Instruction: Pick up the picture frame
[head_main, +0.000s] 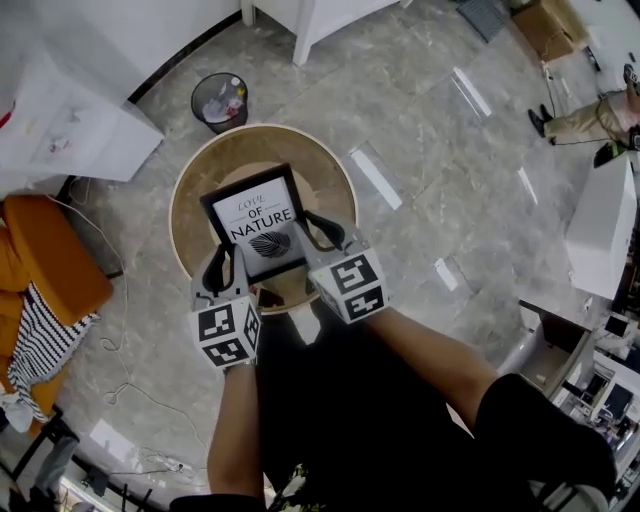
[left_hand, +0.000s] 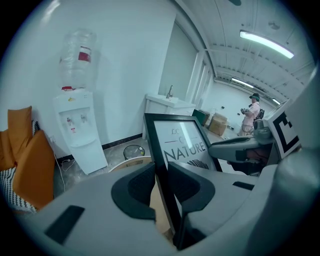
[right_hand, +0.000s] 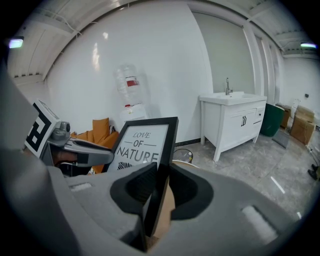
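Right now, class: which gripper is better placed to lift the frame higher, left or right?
Neither alone. The left gripper clamps the frame's left edge and the right gripper clamps its right edge, both low down. A level lift likely needs both.

Left gripper (head_main: 224, 258), right gripper (head_main: 322, 230) clamp picture frame (head_main: 255, 213), seemingly firmly.

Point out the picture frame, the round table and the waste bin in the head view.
picture frame (head_main: 258, 222), head view, on its printed middle.
round table (head_main: 230, 158), head view, on the bare top beyond the frame.
waste bin (head_main: 220, 101), head view, on its open mouth.
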